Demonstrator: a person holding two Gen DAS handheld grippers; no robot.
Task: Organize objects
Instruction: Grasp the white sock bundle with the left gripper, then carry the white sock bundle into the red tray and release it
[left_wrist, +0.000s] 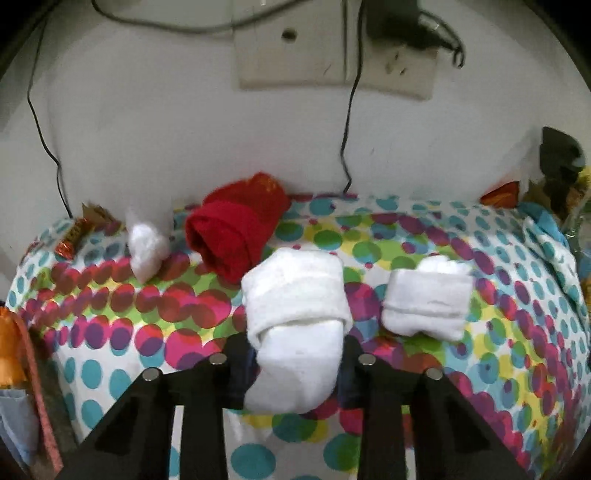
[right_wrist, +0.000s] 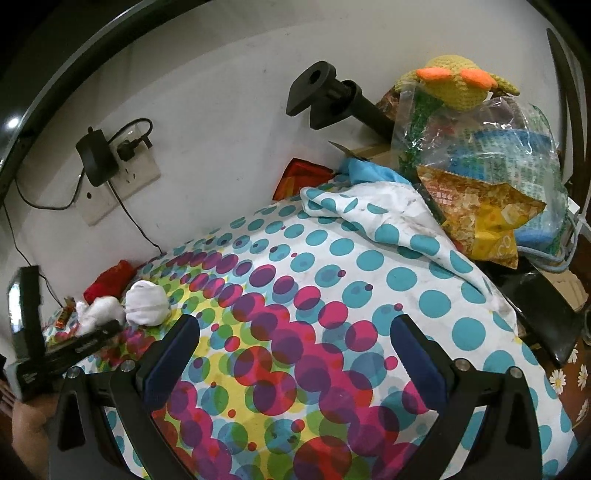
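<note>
Socks (left_wrist: 295, 325) sit clamped in the left gripper (left_wrist: 295, 365), beside the red bundle (left_wrist: 236, 229). Lift gently, keeping the roll intact. The right gripper (right_wrist: 291, 354) gapes empty.

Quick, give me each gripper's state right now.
Left gripper: closed on a white sock roll.
Right gripper: open, nothing between its fingers, over the dotted cloth.
</note>
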